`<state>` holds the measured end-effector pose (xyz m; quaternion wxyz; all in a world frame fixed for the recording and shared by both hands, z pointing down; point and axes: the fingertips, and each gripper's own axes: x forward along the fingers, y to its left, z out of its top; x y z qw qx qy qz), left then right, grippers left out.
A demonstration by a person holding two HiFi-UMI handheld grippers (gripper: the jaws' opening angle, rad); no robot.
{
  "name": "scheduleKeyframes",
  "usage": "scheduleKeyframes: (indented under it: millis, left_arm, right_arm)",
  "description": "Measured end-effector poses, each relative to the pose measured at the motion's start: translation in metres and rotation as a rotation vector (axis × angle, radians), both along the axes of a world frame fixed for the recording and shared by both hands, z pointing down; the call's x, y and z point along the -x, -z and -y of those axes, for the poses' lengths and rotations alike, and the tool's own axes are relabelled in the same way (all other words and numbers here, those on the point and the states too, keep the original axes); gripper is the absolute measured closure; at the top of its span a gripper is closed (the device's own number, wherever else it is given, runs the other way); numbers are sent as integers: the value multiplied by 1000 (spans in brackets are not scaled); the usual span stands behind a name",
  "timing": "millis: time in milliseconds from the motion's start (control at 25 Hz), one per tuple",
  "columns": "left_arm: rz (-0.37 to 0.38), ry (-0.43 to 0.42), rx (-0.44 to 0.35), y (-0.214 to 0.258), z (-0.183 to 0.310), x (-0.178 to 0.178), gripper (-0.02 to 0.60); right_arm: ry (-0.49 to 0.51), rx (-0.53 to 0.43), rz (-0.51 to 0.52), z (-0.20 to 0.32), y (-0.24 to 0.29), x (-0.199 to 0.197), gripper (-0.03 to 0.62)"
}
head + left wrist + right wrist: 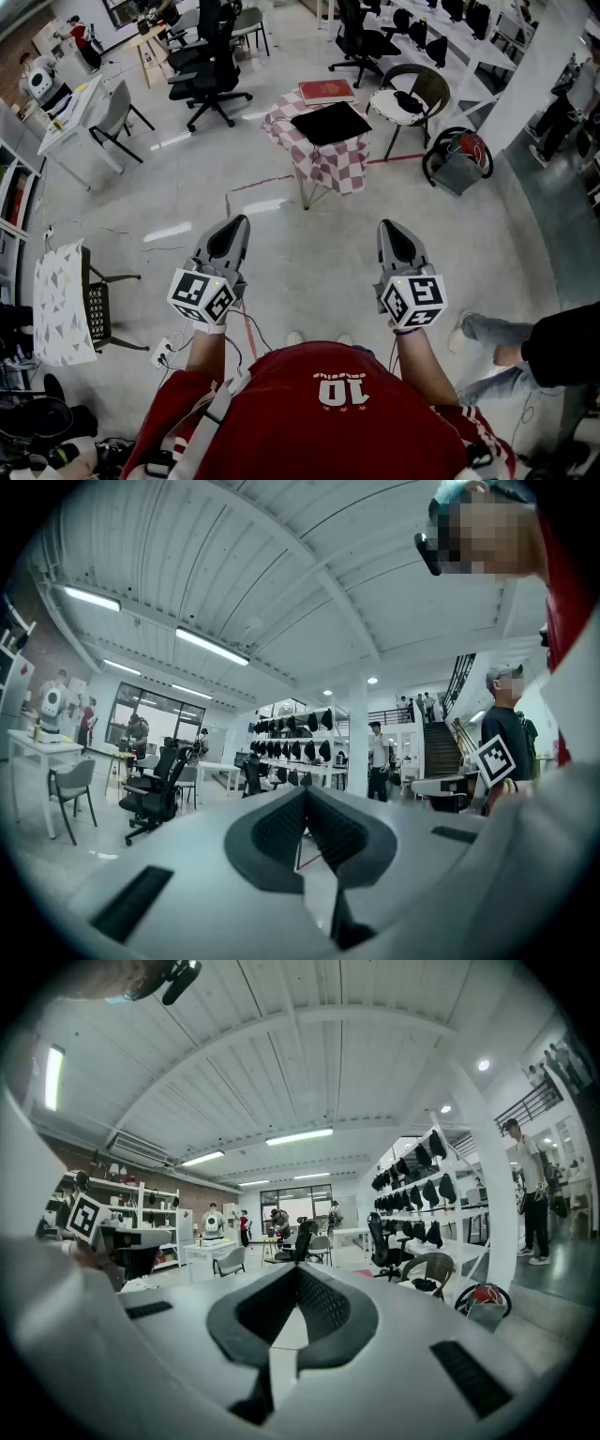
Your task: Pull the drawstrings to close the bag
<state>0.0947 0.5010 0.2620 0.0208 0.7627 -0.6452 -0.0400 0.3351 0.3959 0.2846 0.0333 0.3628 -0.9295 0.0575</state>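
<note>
Left gripper (239, 225): held clenched, empty. Right gripper (387, 227): held clenched, empty. Bag (330, 123): taken to be the flat black item laid on the checkered bench (328, 165), well apart from both grippers; drawstrings not made out. Task: judged not begun; grasping and pulling are left.

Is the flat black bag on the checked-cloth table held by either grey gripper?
No: the left gripper and right gripper hang over floor, well short of the black bag.

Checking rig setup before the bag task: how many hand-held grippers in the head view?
2. The left hand-held gripper is lower left of centre, the right hand-held gripper lower right, both shut, empty, short of the checkered table. None looks hidden.
</note>
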Motion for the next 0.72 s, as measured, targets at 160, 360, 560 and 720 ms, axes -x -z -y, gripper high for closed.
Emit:
scheduleKeyframes:
  millis: [160, 360, 560, 720]
  left_arm:
    - [-7, -6, 0, 0, -3, 2, 573]
    - [-12, -14, -11, 1, -4, 6, 572]
    - [-24, -26, -12, -4, -11, 14, 573]
    - [-35, -39, -13, -6, -13, 24, 574]
  right_arm:
    - [-8, -5, -2, -2, 2, 2, 580]
    - [-14, -14, -10, -6, 3, 8, 580]
    - [-33, -37, 10, -15, 5, 14, 580]
    - [-30, -53, 41, -22, 9, 23, 580]
